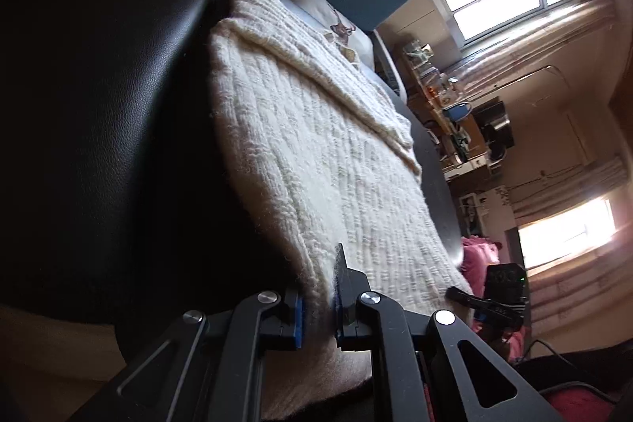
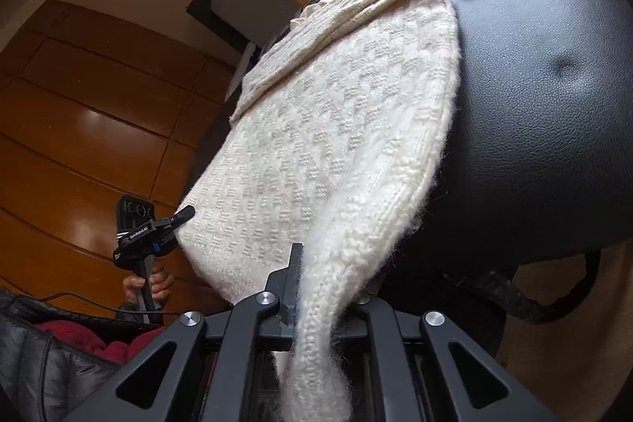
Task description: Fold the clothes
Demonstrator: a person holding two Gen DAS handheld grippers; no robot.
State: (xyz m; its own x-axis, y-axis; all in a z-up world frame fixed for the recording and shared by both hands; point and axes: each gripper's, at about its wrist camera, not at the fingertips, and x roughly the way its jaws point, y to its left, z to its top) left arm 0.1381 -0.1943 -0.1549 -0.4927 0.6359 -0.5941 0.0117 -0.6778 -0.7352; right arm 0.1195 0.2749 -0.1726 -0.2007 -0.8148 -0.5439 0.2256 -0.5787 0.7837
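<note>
While both claws grip the near hem of the cream knitted sweater (image 1: 316, 153), the step in hand looks like the lengthwise fold, hem toward collar; the left claw (image 1: 316, 307) is pinched nearly closed on 1 corner of the hem, wool squeezed between its blue pads, and the right claw (image 2: 300, 287) is clamped tight on the other corner, where the ribbed edge bunches into a thick rope and trails down between the jaws; the sweater lies draped over a black padded seat (image 2: 534, 105), a rounded, buttoned, leather-grained cushion, with its far end already folded into a narrower band near the collar; the knit is chunky and fuzzy, with a raised basket-weave pattern on the body and plain ribbing along the border; it will likely sag and stretch under its own weight; in the right wrist view the left claw (image 2: 180, 218) shows from outside, a hand (image 2: 148, 285) round its handle; the next move, as I judge it, calls for lifting both corners together at even height and carrying them forward, keeping the hem taut so the soft wool lands square and does not slide off the slick seat.
</note>
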